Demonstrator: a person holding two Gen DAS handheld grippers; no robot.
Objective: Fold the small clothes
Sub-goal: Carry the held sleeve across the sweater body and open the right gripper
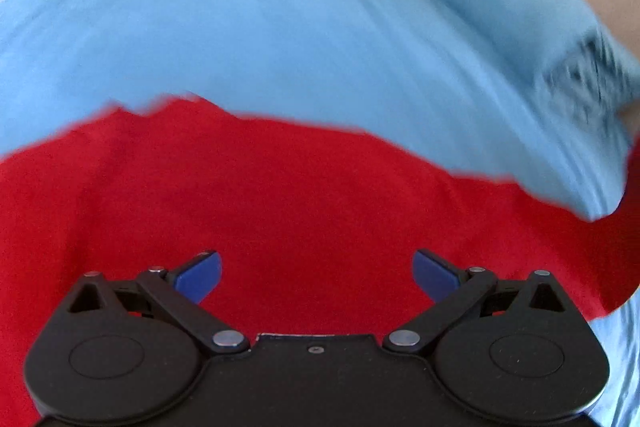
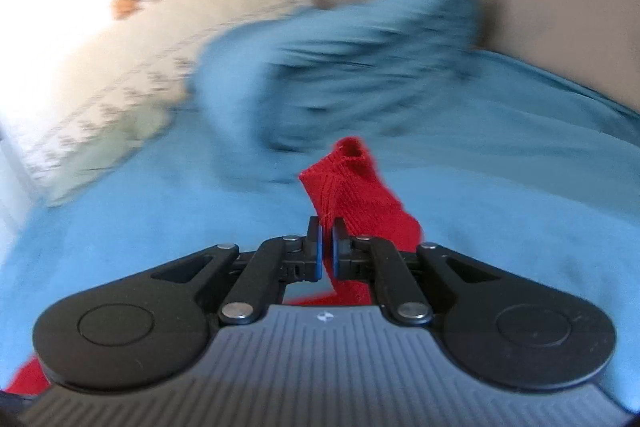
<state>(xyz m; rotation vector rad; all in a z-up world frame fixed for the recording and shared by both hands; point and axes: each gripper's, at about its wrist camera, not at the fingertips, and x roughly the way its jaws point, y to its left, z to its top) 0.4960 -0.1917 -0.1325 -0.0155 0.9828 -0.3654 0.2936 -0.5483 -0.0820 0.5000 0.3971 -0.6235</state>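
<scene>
Between the right claw [image 2: 327, 251] pads a red cloth [image 2: 352, 187] edge is clenched, sticking forward; left claw [image 1: 316, 277], released, hovers above the cloth's spread body.

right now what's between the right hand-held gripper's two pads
A pinched fold of the red knit garment, clamped in the right hand-held gripper; the right wrist view shows it.

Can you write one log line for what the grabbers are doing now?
right gripper: shut on red garment | left gripper: open above it | blue sheet underneath
</scene>
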